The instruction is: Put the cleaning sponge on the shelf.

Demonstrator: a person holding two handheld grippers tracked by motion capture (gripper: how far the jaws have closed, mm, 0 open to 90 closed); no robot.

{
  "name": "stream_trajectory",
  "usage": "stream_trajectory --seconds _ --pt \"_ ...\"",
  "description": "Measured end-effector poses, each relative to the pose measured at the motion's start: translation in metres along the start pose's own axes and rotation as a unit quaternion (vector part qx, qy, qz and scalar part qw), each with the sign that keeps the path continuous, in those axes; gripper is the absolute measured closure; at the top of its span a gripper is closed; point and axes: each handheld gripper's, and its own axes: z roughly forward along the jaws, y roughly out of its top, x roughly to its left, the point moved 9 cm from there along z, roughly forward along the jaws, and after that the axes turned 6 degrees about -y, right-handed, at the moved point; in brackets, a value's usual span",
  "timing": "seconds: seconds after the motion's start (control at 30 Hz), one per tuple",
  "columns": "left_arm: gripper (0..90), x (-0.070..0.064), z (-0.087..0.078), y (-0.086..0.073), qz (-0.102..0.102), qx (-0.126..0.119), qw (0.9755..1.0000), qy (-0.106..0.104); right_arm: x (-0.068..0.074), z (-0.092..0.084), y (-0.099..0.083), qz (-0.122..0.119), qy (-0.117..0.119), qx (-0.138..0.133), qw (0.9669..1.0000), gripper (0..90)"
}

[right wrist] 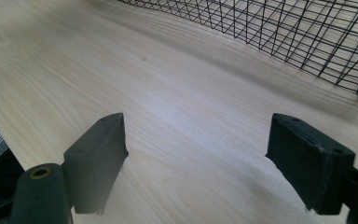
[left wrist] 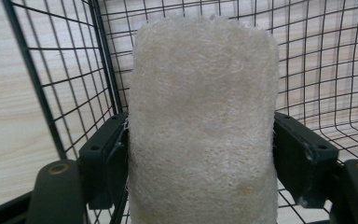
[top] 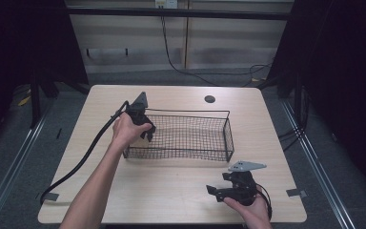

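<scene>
A pale, fibrous loofah sponge (left wrist: pixel 203 93) stands upright between the jaws of my left gripper (left wrist: pixel 200 161), which is shut on its sides. In the high view, the left gripper (top: pixel 145 131) reaches down into the left end of a black wire basket (top: pixel 186 112), and the loofah (top: pixel 141 141) shows just below it against the basket's left wall. In the left gripper view the basket mesh (left wrist: pixel 107 56) lies close behind the sponge. My right gripper (top: pixel 218 184) rests low over the table's front right, open, with nothing between its jaws (right wrist: pixel 196 154).
The basket (right wrist: pixel 284 32) sits mid-table, its near wall just beyond the right gripper. The light wooden table (top: pixel 171 191) has a round cable hole (top: pixel 209 99) at the back. A thick black cable (top: pixel 86 155) trails off the left gripper toward the table's front left.
</scene>
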Motion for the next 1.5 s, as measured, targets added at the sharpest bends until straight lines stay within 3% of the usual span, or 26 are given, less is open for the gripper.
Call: stream_trajectory --seconds 0.03,0.2,0.3,0.4,0.5,0.6,0.7,0.73,0.8,1.5 --pt "27.0 0.001 0.003 -0.001 0.007 0.006 1.0 -0.001 0.0 0.0 0.0 0.0 0.001 0.0 1.0 19.3" --pt "27.0 0.01 0.008 -0.003 0.002 0.012 0.9999 0.007 -0.001 0.0 0.0 0.001 -0.001 0.0 1.0 19.3" --pt "26.9 0.009 0.007 -0.003 0.003 0.012 0.9999 0.012 -0.001 0.0 0.0 0.0 -0.002 -0.001 1.0 19.3" --pt "26.9 0.005 0.007 -0.004 -0.001 0.013 0.9999 0.002 -0.001 0.001 0.0 0.001 -0.002 0.001 1.0 19.3" --pt "26.9 0.009 0.012 -0.003 -0.007 0.011 0.9997 0.022 0.0 0.0 0.0 0.0 -0.001 0.0 1.0 19.3" --pt "26.9 0.009 0.014 -0.004 -0.006 0.015 0.9995 0.028 -0.001 0.0 0.0 0.002 -0.002 0.0 1.0 19.3" --pt "26.8 0.005 0.016 -0.004 -0.003 0.016 0.9997 0.018 -0.001 0.0 0.0 0.001 -0.001 0.0 1.0 19.3" --pt "26.8 0.008 0.018 -0.005 -0.001 0.025 0.9992 0.031 -0.001 0.0 0.0 0.0 -0.002 0.0 1.0 19.3" --pt "26.8 0.009 0.02 -0.005 -0.005 0.025 0.9991 0.034 0.0 0.0 0.0 0.0 -0.001 0.0 1.0 19.4" --pt "25.3 0.003 0.029 -0.008 -0.01 0.038 0.999 0.02 0.0 -0.001 0.0 -0.002 -0.001 -0.002 1.0 19.5"
